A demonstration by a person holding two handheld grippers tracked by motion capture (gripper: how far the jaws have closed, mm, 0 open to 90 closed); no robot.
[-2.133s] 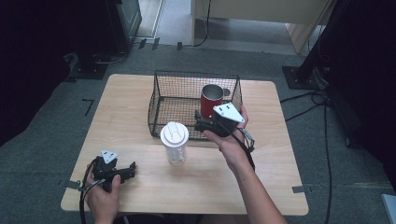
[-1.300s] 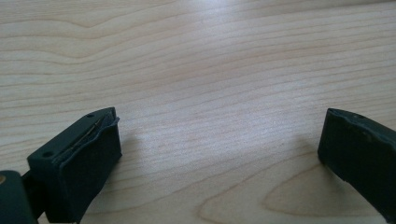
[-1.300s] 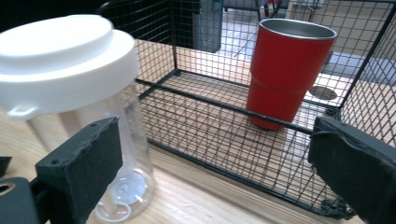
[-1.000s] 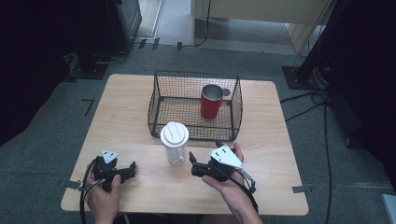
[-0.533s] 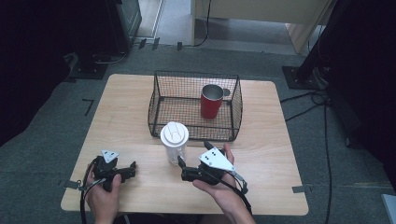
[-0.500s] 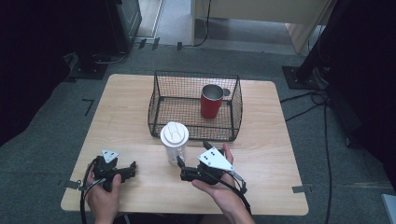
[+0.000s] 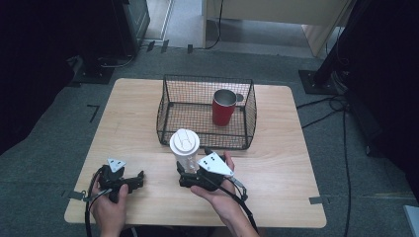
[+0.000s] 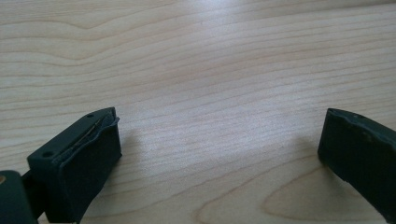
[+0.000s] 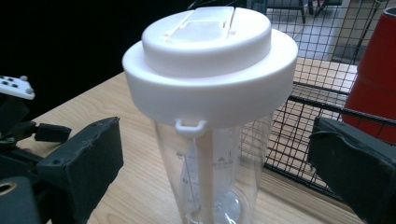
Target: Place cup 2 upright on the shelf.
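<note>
A dim room with grey carpet surrounds a pale wooden tabletop (image 7: 296, 148), seen from above, with a person's forearms entering from the near edge. Toward the far side stands a black wire basket (image 7: 170, 111), and a red mug (image 7: 223, 107) already sits upright inside it, at its right. Just in front of the basket, outside it, a clear tumbler with a white lid (image 7: 185, 148) stands upright on the wood; judging by the mug's place, this tumbler probably goes in next, so the work looks about half done, with the grasp, the lift and the placing all left. The right gripper (image 7: 182, 171) is at the tumbler's base, its fingers apart on either side of the clear wall and not yet pressing it; they have just been closing a little. The left gripper (image 7: 140, 178) rests near the front left of the tabletop, well apart from the tumbler, fingers wide apart and holding nothing. The right gripper view adds what the high view cannot: gaps between each pad and the tumbler, and a straw inside it. The left gripper view shows bare wood grain between its fingers (image 8: 84, 163).
</note>
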